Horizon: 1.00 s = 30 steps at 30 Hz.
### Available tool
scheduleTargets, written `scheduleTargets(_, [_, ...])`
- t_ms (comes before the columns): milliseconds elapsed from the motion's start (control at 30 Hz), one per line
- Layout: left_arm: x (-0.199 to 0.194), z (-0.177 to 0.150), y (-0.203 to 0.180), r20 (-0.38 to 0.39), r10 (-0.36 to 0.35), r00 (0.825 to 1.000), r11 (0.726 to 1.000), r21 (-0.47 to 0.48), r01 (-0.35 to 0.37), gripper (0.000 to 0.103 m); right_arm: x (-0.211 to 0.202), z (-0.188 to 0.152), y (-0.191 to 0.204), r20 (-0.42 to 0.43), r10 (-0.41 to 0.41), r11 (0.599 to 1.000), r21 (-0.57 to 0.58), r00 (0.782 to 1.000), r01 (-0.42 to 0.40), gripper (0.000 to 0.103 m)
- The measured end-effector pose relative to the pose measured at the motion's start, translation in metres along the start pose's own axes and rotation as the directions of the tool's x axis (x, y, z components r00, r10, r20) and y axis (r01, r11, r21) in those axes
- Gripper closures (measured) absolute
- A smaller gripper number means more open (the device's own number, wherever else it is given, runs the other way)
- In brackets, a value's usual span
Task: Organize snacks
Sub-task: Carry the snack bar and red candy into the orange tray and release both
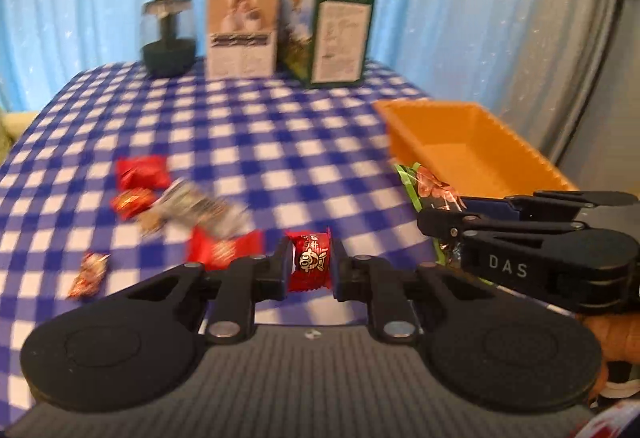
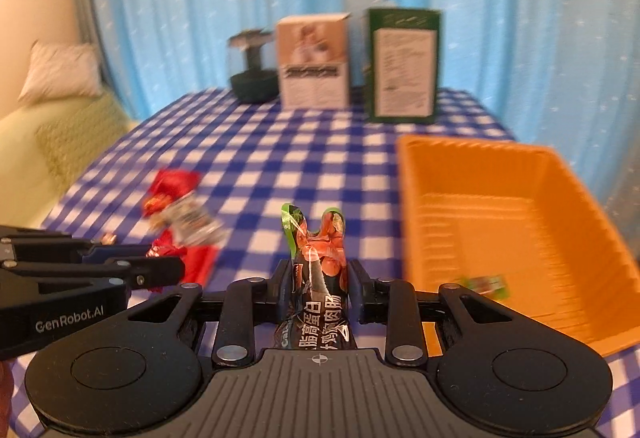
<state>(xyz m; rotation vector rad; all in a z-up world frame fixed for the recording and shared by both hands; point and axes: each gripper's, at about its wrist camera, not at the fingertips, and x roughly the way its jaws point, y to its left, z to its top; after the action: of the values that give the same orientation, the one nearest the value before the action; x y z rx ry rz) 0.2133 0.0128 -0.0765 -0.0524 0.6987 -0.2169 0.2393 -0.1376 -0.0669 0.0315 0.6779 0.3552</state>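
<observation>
Snacks here are light, crinkly and slippery, best pinched mid-body: left gripper (image 1: 311,265) clamps a small red foil-wrapped candy (image 1: 310,261), right gripper (image 2: 320,288) a dark plastic sausage packet (image 2: 318,270), above the worktop (image 1: 248,126) beside the orange plastic bin (image 2: 516,174).

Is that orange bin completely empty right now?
No, the orange bin already has one small green-edged packet lying on its floor near the front.

Bright even light, motion blur throughout, fisheye bending at edges.
</observation>
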Motion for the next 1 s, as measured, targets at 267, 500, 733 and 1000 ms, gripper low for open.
scheduleTargets(267, [0.009, 0.031, -0.063, 0.055, -0.105, 0.993, 0.993, 0.066, 0.102, 0.086, -0.030, 0.015, -0.059, 0.066, -0.122, 0.989, 0.096, 0.990, 0.115, 0.073])
scheduleTargets(500, [0.028, 0.044, -0.113, 0.046, -0.192, 0.980, 0.973, 0.138, 0.184, 0.086, -0.045, 0.022, -0.117, 0.083, -0.206, 0.965, 0.183, 0.975, 0.188, 0.073])
scheduleTargets(733, [0.058, 0.048, -0.137, 0.016, -0.234, 0.972, 0.954, 0.198, 0.226, 0.086, -0.037, 0.016, -0.157, 0.024, -0.228, 0.933, 0.292, 0.973, 0.211, 0.073])
scheduleTargets(1000, [0.082, 0.040, -0.143, -0.015, -0.254, 0.967, 0.949, 0.190, 0.252, 0.085, -0.035, 0.015, -0.162, 0.008, -0.212, 0.928, 0.315, 0.977, 0.199, 0.073])
